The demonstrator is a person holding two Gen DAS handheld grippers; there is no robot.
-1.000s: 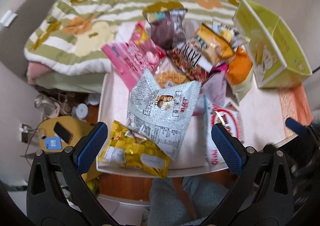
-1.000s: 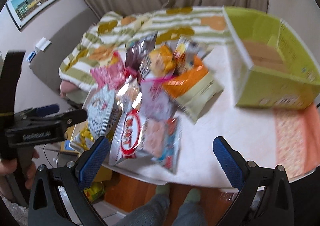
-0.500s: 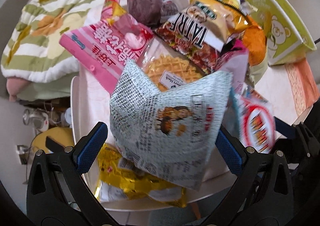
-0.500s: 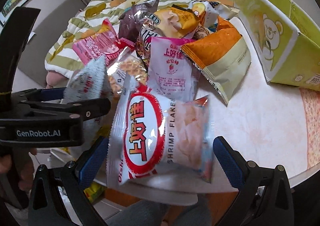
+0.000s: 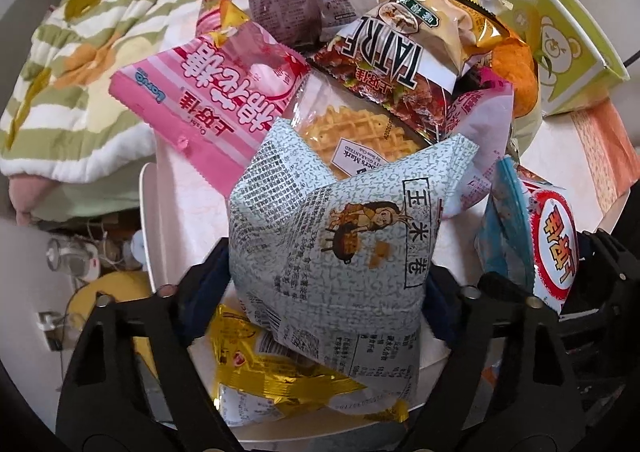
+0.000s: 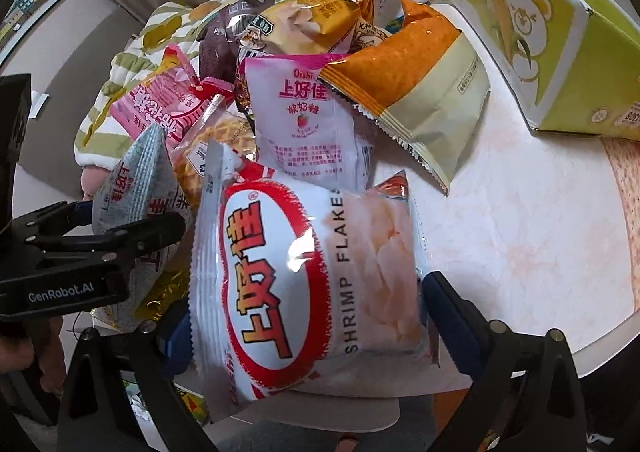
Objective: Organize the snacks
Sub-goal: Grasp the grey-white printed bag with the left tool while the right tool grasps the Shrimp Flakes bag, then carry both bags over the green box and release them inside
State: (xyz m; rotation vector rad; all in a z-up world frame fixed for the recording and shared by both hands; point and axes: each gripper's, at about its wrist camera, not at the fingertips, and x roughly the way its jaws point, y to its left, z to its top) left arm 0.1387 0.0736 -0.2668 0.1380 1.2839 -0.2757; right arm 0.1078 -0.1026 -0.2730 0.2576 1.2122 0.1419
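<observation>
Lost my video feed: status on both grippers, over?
Left gripper closing around grey newsprint-pattern snack bag. Right gripper closing around white-and-red shrimp flakes bag. Green bear-print carton unobstructed.

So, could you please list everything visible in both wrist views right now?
grey-green newsprint bag: one, between left jaws
Shrimp Flakes bag: one, white and red, between right jaws
gold bag: one, under newsprint bag
pink striped bag: one, left of pile
waffle pack: one, clear, mid pile
brown bag: one, far side
orange bag: one, right of pile
green bear box: one, far right
table: one, pale
striped quilt: one, left
left gripper: black, closing
right gripper: black, closing
</observation>
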